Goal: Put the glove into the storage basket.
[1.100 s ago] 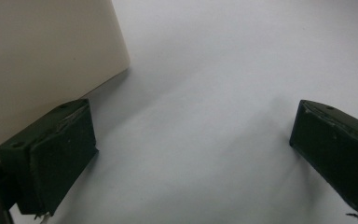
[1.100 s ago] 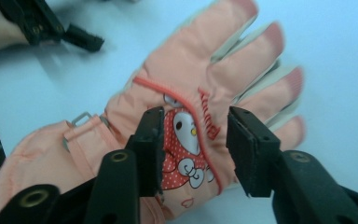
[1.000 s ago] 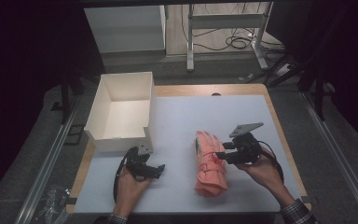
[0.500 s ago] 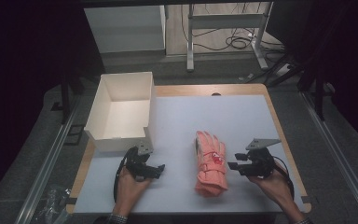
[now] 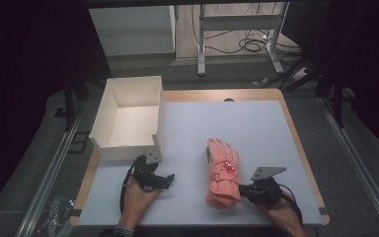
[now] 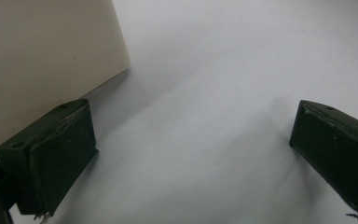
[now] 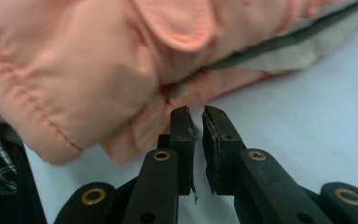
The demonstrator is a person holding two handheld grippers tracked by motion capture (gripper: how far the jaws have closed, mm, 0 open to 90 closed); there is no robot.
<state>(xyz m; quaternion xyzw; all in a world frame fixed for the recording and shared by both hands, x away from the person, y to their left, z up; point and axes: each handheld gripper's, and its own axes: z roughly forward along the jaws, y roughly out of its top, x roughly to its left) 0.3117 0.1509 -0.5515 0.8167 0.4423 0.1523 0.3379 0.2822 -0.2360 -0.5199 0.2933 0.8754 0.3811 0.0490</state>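
The glove [image 7: 121, 60] lies on the mat [image 5: 256, 123], just ahead of the right gripper [image 7: 196, 114], whose jaws have just been closing and now stand nearly together with nothing between them. To grip well, I would reopen them and push forward so the pads straddle a fold of fabric. The left gripper [image 6: 191, 154] rests open beside the box [image 6: 42, 56].

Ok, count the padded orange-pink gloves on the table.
1 visible: a padded orange-pink glove on the white table, right of the white box. A second may hide underneath.
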